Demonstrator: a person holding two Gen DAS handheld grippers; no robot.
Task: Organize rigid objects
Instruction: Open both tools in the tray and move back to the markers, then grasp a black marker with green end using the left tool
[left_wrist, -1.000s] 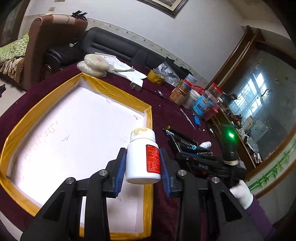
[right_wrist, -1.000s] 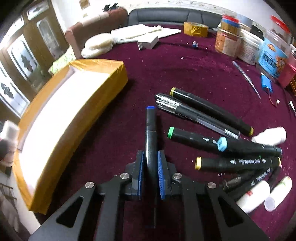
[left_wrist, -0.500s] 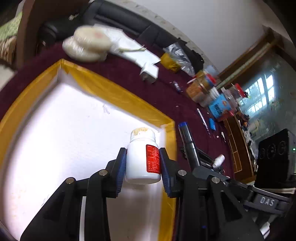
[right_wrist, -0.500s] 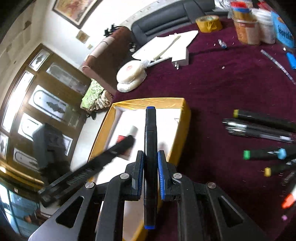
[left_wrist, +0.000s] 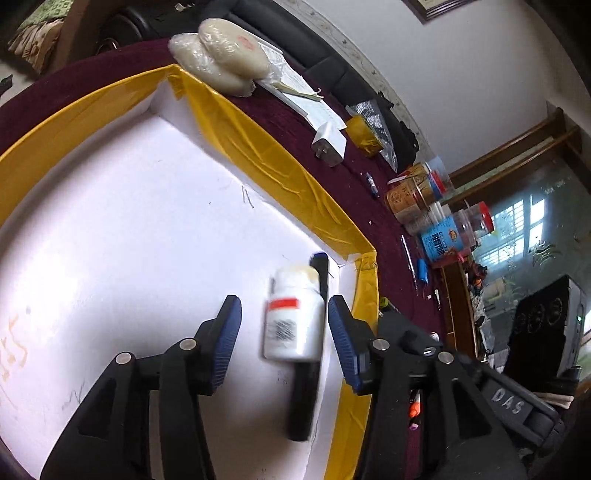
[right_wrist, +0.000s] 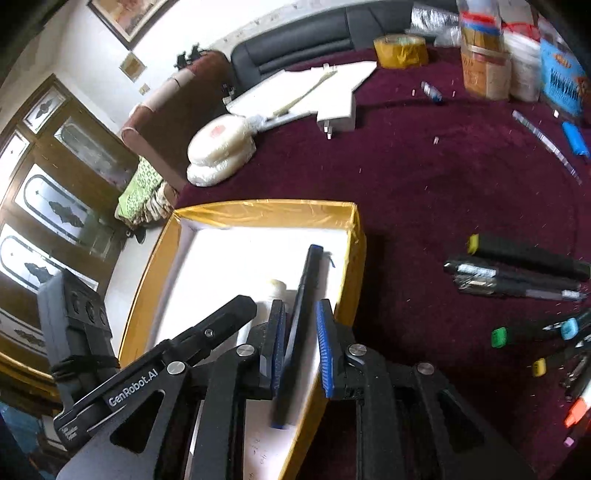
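A white pill bottle (left_wrist: 291, 325) with a red label shows blurred between the blue pads of my left gripper (left_wrist: 284, 332). Its jaws are opening and neither pad presses on the bottle. It is over the white floor of the yellow-rimmed tray (left_wrist: 266, 155), near the tray's right wall. A black marker with blue ends (right_wrist: 303, 295) lies tilted between the pads of my right gripper (right_wrist: 300, 343), whose jaws are opening; the pads stand clear of it. The marker (left_wrist: 306, 387) is just behind the bottle (right_wrist: 275, 291). Both grippers are side by side over the tray (right_wrist: 266, 212).
Several markers and pens (right_wrist: 524, 258) lie on the maroon cloth right of the tray. Farther back stand jars (right_wrist: 484, 66), a tape roll (right_wrist: 400, 51), a white charger (right_wrist: 338, 116), papers and two wrapped white discs (right_wrist: 221, 151). A sofa lies beyond the table.
Both grippers came down over the tray. The left jaws let go of the bottle and the right jaws loosened from the marker, which now tilts inside the tray.
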